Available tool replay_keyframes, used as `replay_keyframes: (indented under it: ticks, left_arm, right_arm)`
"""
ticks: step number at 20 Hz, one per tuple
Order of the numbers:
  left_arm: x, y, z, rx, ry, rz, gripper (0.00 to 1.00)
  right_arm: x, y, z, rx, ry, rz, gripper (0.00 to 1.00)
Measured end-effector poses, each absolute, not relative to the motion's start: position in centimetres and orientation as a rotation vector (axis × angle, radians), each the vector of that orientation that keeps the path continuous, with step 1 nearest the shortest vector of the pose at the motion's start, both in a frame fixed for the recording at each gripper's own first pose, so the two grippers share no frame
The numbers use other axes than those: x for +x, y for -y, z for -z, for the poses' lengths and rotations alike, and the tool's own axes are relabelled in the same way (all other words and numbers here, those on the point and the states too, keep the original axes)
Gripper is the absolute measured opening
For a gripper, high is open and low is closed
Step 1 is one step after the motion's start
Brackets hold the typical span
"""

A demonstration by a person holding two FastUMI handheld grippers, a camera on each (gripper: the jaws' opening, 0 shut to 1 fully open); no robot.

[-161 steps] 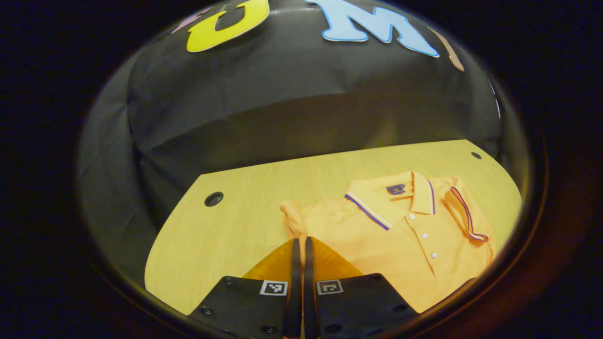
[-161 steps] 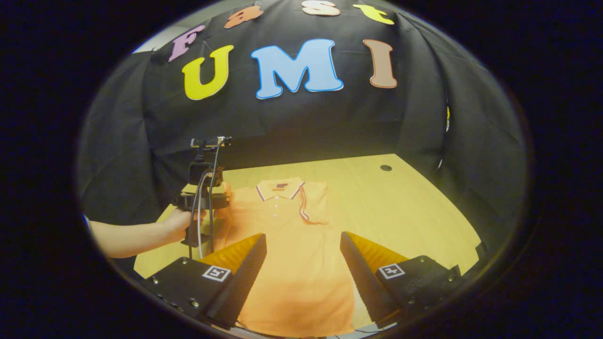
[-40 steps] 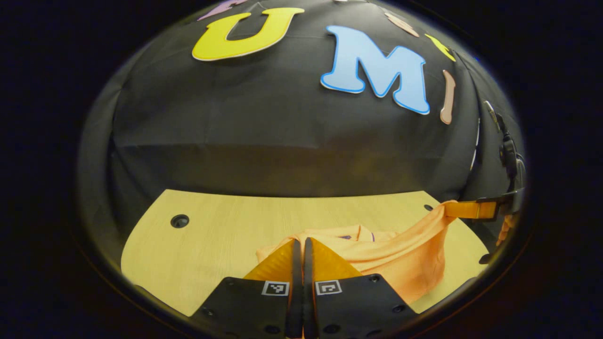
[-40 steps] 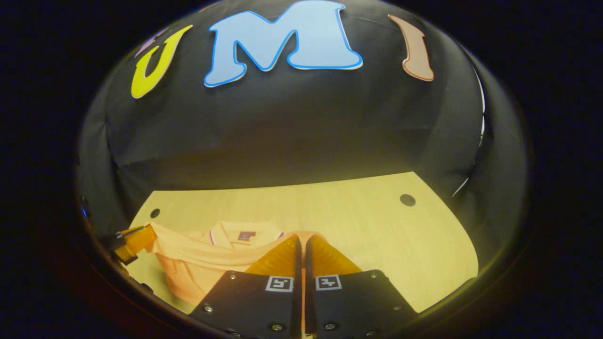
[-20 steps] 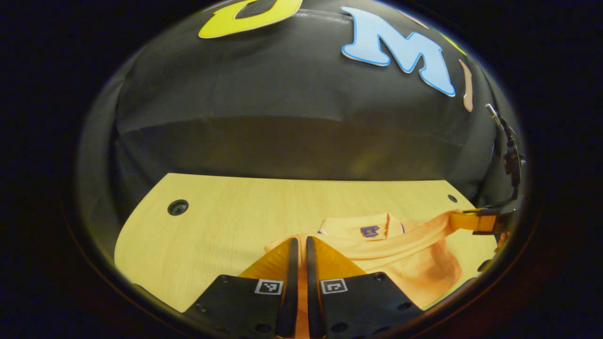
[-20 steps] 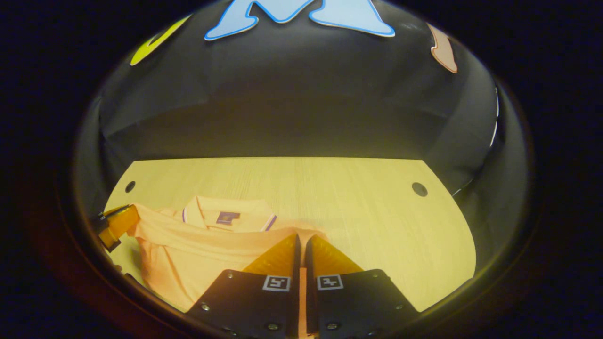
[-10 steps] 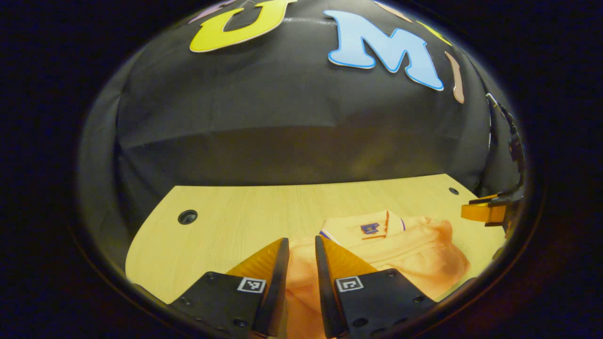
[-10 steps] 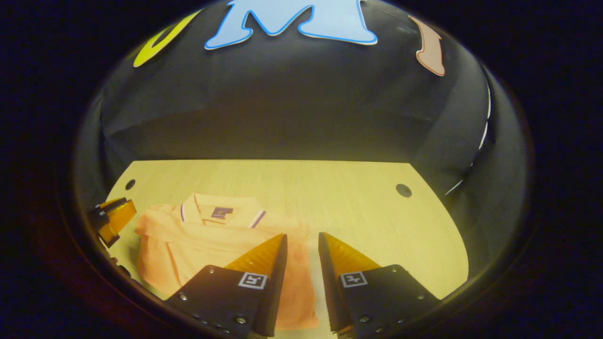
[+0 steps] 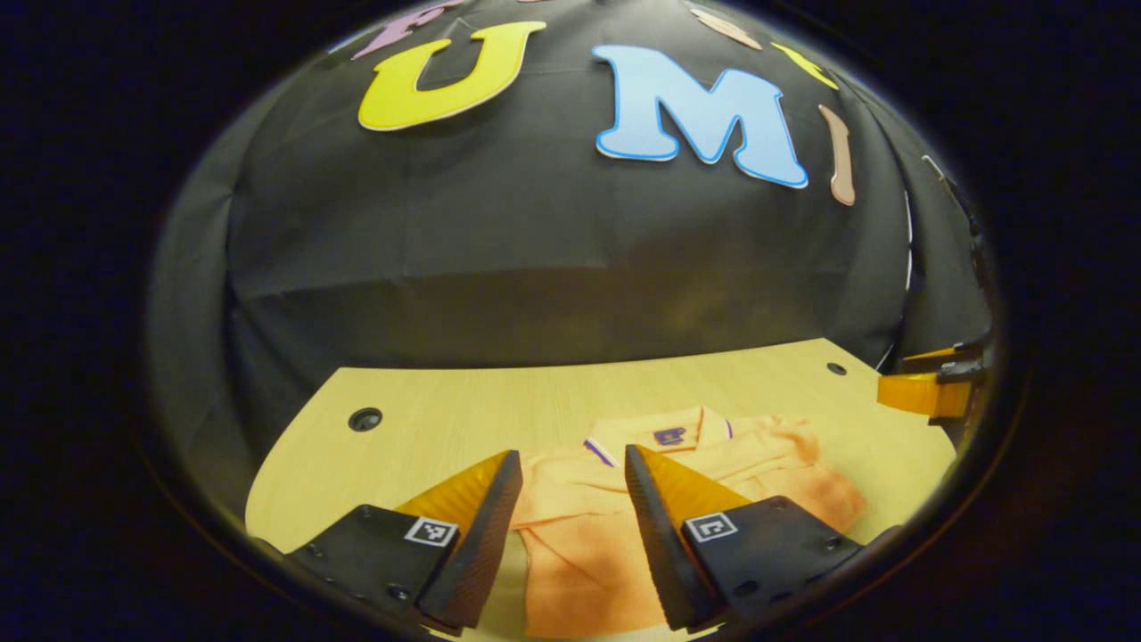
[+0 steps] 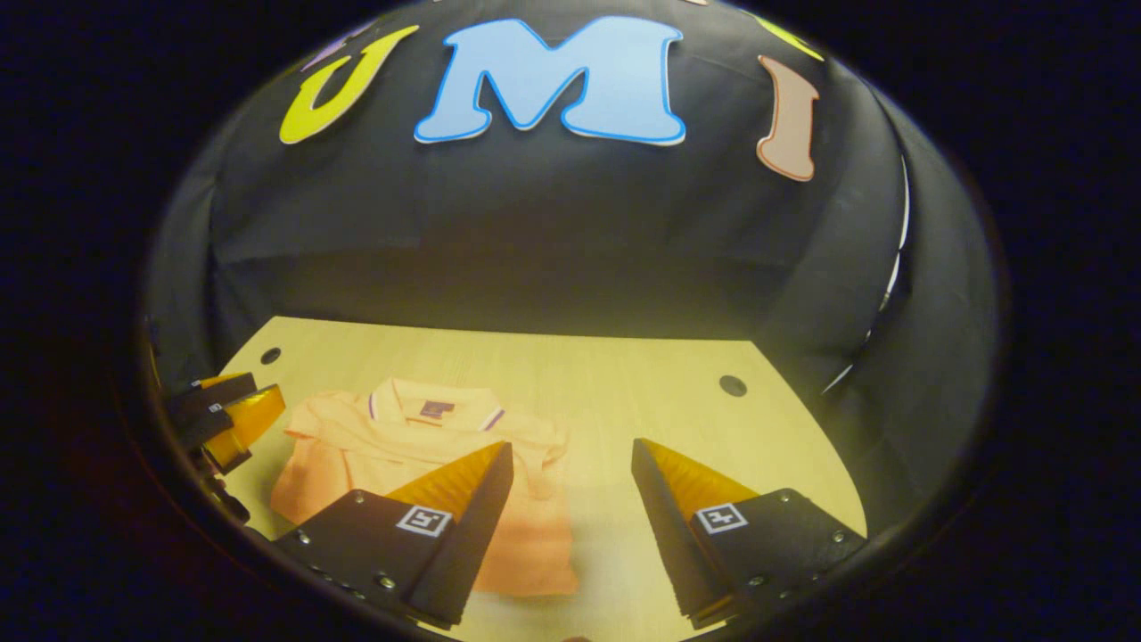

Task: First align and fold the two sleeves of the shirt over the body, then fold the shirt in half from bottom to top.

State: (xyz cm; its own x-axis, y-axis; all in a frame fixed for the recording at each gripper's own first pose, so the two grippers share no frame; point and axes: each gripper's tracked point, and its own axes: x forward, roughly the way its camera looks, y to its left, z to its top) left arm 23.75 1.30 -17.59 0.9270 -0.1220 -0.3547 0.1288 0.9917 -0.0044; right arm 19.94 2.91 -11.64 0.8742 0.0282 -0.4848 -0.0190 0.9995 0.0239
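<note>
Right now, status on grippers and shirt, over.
Left gripper open, right gripper open, both off the cloth. Shirt folded, flat on the table, collar showing at the far end. Nothing in the way.

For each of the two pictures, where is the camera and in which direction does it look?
Left gripper view: rides on the left hand-held gripper, looking forward over the folded orange shirt to the booth wall; its own open fingers show below.
Right gripper view: rides on the right hand-held gripper, facing the same wall; its own open fingers show below.
Shared: the shirt, the wooden table, and each other's gripper at the edge.
</note>
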Motion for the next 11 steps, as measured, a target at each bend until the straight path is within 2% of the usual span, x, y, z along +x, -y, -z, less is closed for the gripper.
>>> replay_keyframes:
  ticks: [5, 11]
  left_arm:
    - [19.2, 0.5, 15.1, 0.018, -0.309, 0.132, 0.95]
    - [14.0, 2.1, 12.5, 0.002, -0.239, 0.107, 0.94]
  right_arm:
    - [15.3, -2.3, 8.2, 0.012, -0.417, -0.033, 0.84]
    - [10.3, -1.2, 4.9, 0.002, -0.310, -0.053, 0.84]
